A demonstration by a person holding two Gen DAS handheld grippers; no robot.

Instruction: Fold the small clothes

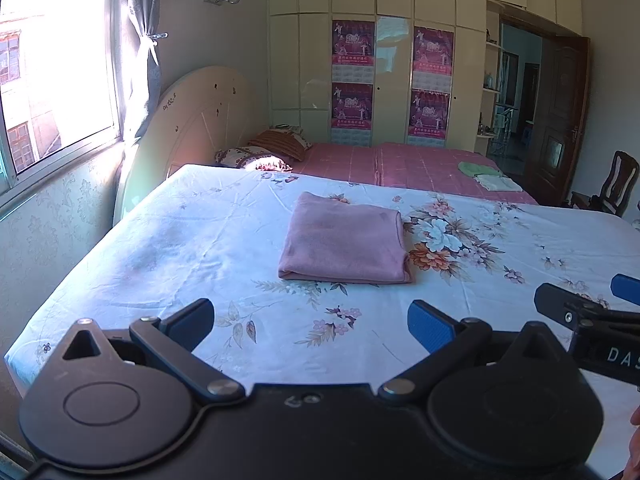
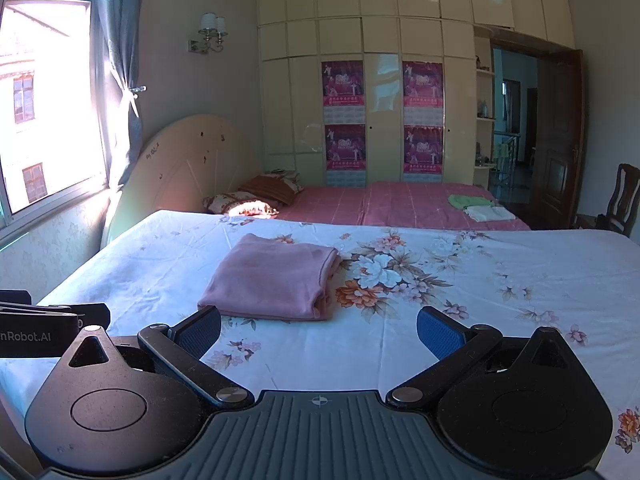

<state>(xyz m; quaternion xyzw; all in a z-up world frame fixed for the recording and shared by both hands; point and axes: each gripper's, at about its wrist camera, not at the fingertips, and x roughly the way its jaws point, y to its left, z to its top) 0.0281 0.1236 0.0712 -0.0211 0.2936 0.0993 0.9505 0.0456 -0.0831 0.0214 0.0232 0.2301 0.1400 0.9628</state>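
A pink garment (image 1: 346,240) lies folded into a neat rectangle on the white floral sheet (image 1: 180,264); it also shows in the right wrist view (image 2: 276,278). My left gripper (image 1: 310,322) is open and empty, held back from the garment's near edge. My right gripper (image 2: 318,330) is open and empty, just short of the garment's near right corner. The right gripper (image 1: 588,300) also shows at the right edge of the left wrist view. The left gripper's body shows at the left edge of the right wrist view, its fingertips hidden.
Beyond the floral sheet lies a pink bed (image 1: 400,164) with pillows (image 1: 276,144) and folded green and white clothes (image 1: 490,176). A window (image 1: 48,80) and wall are on the left. A wardrobe (image 1: 396,60), open door (image 1: 560,120) and chair (image 1: 616,184) stand behind.
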